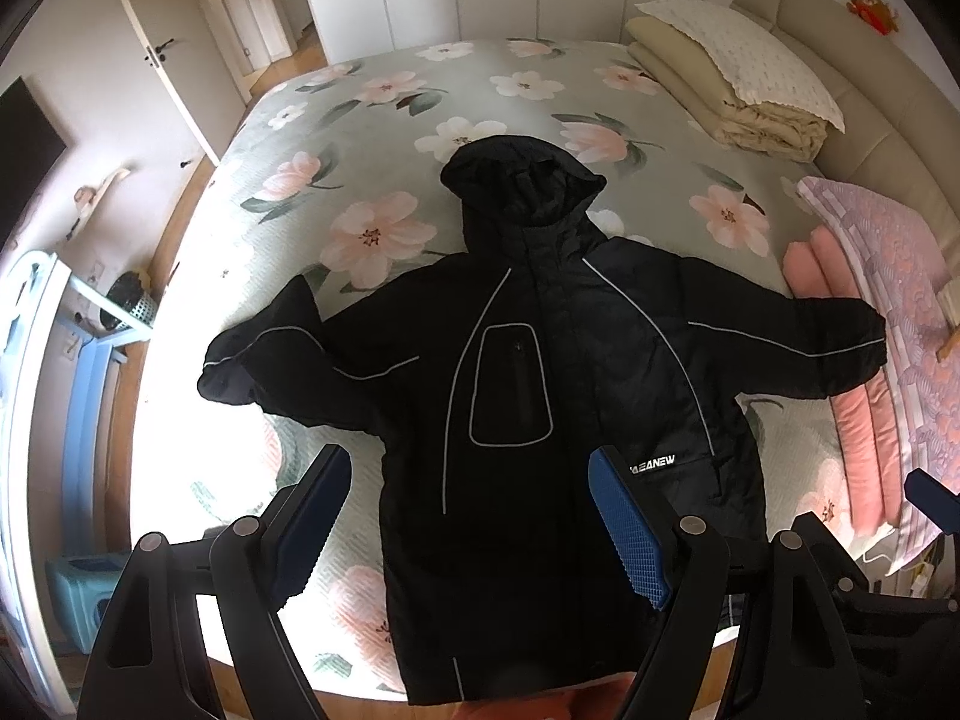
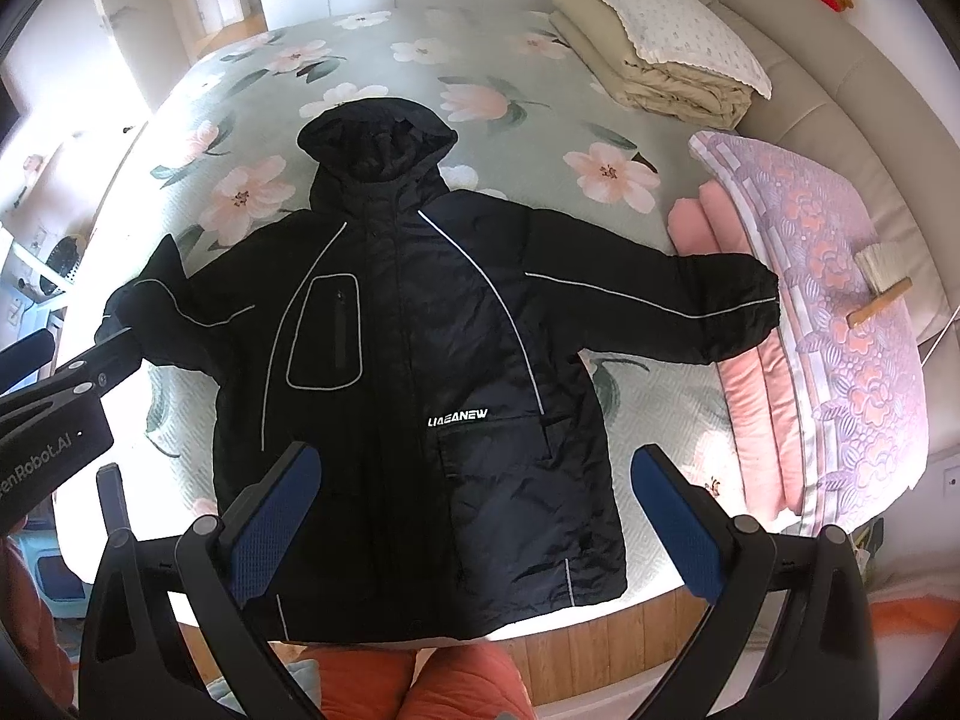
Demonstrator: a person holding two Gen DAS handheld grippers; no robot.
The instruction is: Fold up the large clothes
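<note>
Jacket (image 1: pixel 540 372) flat beyond parted fingers (image 1: pixel 630 534)

We hold the left tool (image 1: pixel 471 531) with its blue-padded fingers (image 1: pixel 627 531) spread wide, gripping nothing. Our right tool (image 2: pixel 477 531) is likewise spread wide, its pads (image 2: pixel 678 531) empty. Both tools point forward side by side, the left one's black body visible at the right camera's left edge.
</note>
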